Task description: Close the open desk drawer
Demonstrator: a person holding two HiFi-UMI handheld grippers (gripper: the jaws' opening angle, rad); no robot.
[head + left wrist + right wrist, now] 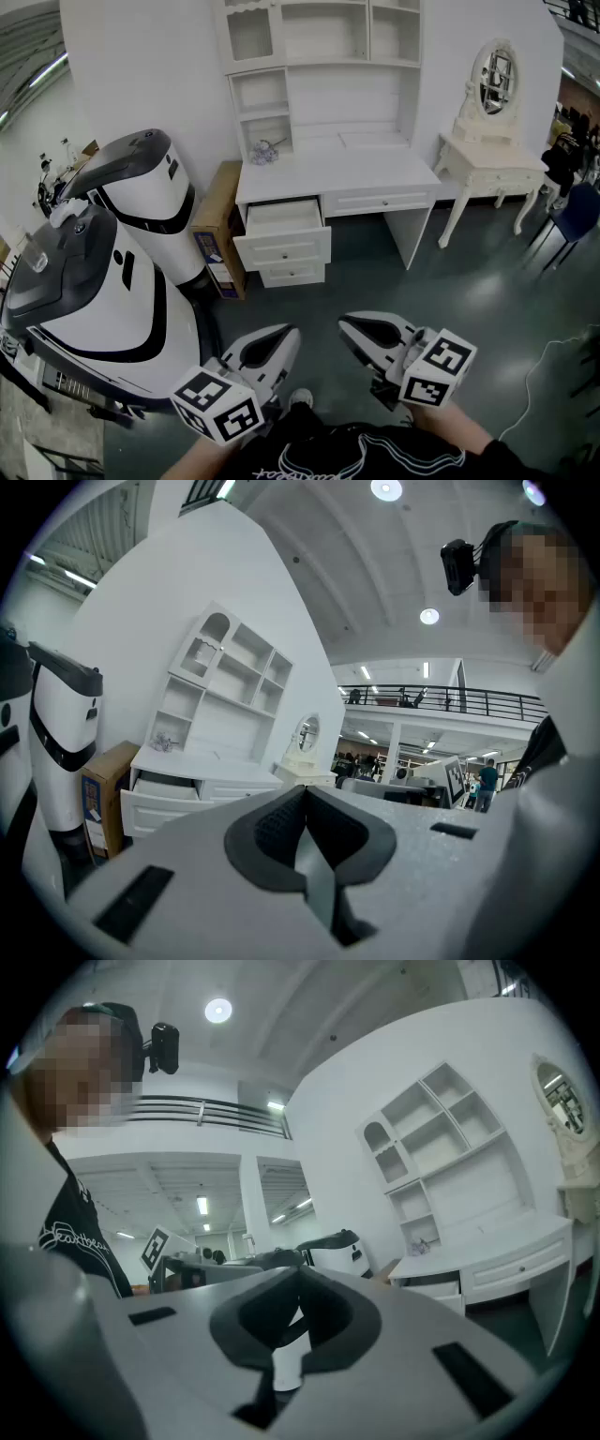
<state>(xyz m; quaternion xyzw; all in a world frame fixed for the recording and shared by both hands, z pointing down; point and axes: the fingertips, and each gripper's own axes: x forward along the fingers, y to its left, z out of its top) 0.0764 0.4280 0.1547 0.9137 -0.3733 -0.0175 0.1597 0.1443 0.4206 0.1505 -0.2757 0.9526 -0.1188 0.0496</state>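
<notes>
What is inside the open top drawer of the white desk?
Only a pale, bare bottom shows in the open drawer; no item is visible. Its rear part is hidden beneath the desktop.

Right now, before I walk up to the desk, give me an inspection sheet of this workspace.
Surface: white desk, top bare; a small flower sprig sits in a hutch cubby.
Job's things: top left drawer pulled out, looks empty; the other drawers are shut.
Clutter: cardboard box standing against the desk's left side.
Grippers: left gripper and right gripper both well short of the desk, fingers together, holding nothing.
Cables: one thin cable on the floor at the right.
Surroundings: white-and-black machines on the left; vanity table with an oval mirror and a blue chair on the right.
</notes>
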